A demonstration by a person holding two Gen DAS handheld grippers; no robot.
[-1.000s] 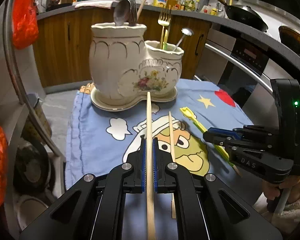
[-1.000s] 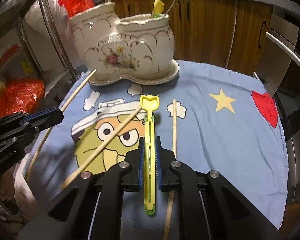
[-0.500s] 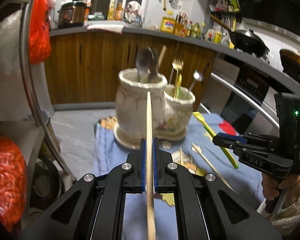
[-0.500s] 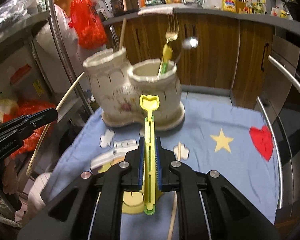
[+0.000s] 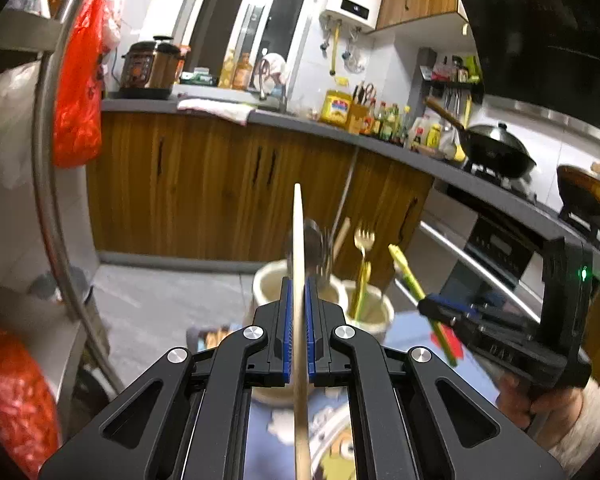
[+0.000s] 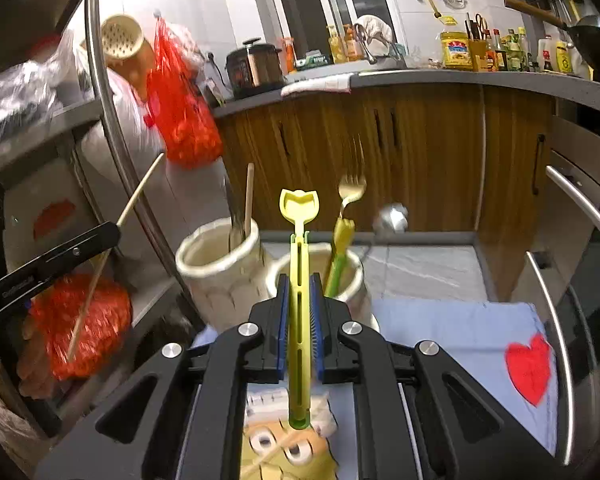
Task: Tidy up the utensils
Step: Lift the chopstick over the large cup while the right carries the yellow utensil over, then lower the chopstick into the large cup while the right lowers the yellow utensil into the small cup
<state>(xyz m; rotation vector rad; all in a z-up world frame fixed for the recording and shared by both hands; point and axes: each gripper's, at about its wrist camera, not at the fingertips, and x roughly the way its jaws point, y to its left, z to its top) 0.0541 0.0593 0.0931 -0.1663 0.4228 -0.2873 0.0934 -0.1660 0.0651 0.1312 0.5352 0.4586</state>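
The wooden chopstick (image 5: 298,240) is looking light, stiff and smooth, so a mid-shaft pinch probably suits it. The left gripper (image 5: 298,308) is clamping it there, its tip pointing up above the ceramic holder (image 6: 220,272). The right gripper (image 6: 300,312) is pinching a slotted yellow plastic utensil (image 6: 299,248), likely light and slightly flexible, just before the holder's shorter cup. The glazed holder, probably fragile, is standing on a blue cartoon cloth (image 6: 460,332).

Two hand-held grippers (image 5: 298,300) (image 6: 300,308), one two-pot ceramic holder (image 6: 216,268), one gold fork (image 6: 350,192), one yellow utensil (image 6: 299,216)
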